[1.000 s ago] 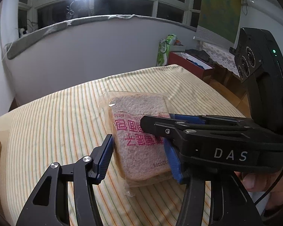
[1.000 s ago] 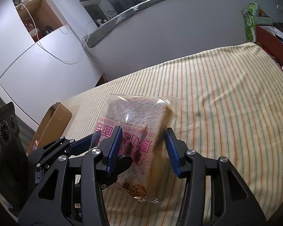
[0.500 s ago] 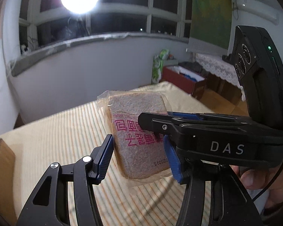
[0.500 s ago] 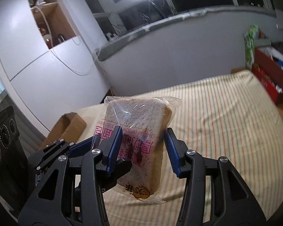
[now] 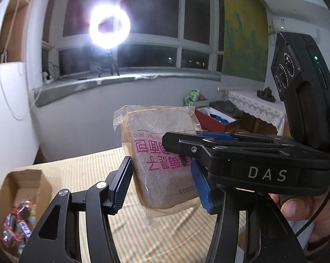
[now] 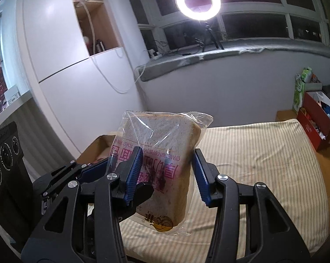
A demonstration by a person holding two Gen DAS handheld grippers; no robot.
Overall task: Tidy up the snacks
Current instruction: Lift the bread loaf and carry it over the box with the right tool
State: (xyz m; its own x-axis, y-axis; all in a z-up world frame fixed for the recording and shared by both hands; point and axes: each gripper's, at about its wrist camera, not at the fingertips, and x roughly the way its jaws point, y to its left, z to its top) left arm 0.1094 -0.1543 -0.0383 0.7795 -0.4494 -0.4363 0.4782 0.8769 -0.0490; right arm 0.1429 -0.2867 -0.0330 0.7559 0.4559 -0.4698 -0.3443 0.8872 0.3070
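Note:
A packet of toast bread [image 5: 162, 153] in clear wrap with pink print hangs in the air above the striped bed. My left gripper [image 5: 162, 184] and my right gripper [image 6: 167, 171] both clamp it from opposite sides with their blue pads. The packet shows in the right wrist view [image 6: 162, 153] too. The right gripper's black body [image 5: 252, 166] crosses the left wrist view. An open cardboard box [image 5: 22, 197] with several wrapped snacks inside sits at the bed's left edge, below and left of the packet; its rim shows in the right wrist view [image 6: 99, 142].
A striped bedcover [image 6: 263, 164] lies below. A white cabinet [image 6: 66, 65] stands left. A ring light [image 6: 197, 1] shines on the window sill. A red box [image 6: 318, 120] and a green pack [image 6: 300, 89] stand at the far right.
Both grippers have lifted the bread packet off the bedcover and carried it up and to the left; the cardboard box has come into view.

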